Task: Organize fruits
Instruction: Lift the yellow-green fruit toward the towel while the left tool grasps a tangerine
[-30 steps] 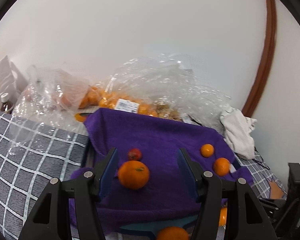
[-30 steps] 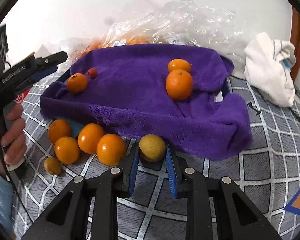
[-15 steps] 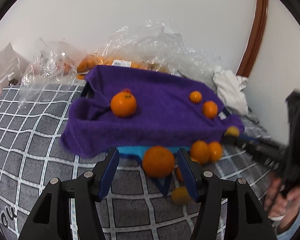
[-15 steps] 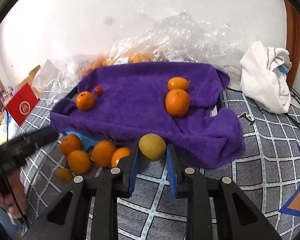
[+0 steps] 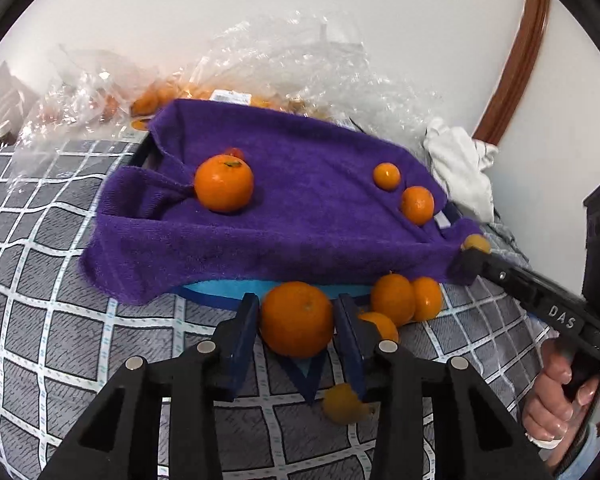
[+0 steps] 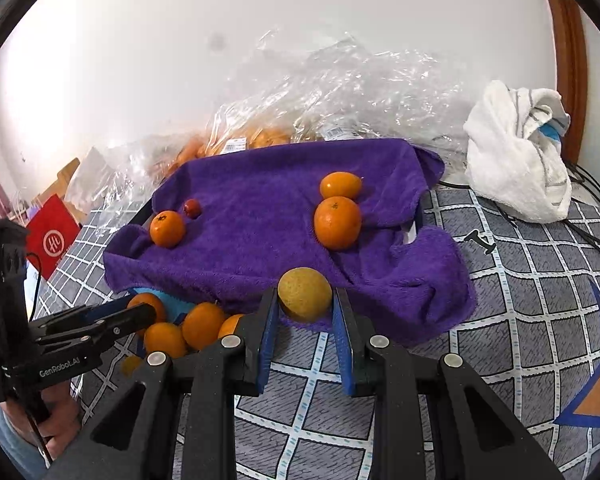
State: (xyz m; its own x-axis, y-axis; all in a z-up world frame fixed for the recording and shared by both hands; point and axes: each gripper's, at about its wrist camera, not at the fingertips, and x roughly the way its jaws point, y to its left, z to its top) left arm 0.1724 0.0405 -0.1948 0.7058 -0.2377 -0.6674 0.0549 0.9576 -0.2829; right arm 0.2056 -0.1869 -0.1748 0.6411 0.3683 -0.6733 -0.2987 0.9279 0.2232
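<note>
Left claw [image 5: 296,322]: its blue-padded fingers are closing on a large orange [image 5: 297,319], one pad lying against each flank of the fruit; the orange is sitting low over the checked grey bedspread [image 5: 40,320], just in front of the purple towel [image 5: 300,216].

Right claw [image 6: 305,312]: its fingers are clamping a yellowish round fruit [image 6: 305,294] between the blue pads, and the fruit is hanging at the near edge of the purple towel.

Loose oranges on the bedspread: a cluster of three [image 5: 394,299] is lying just right of the left claw, beside a blue cloth edge [image 5: 220,292] that is peeking from under the towel; a small yellow-orange fruit [image 5: 342,404] is lying near the left claw's right finger.

Fruits on the towel: one orange [image 5: 224,183] is resting near the left end with a small red fruit [image 6: 192,208] just behind it; two more oranges [image 6: 337,222] are touching each other towards the right end.

Surroundings: clear plastic bags holding oranges [image 6: 260,136] are lying behind the towel against the wall; a crumpled white cloth [image 6: 516,152] is sitting at the right; a red card [image 6: 53,242] is showing at the far left in the right wrist view.
</note>
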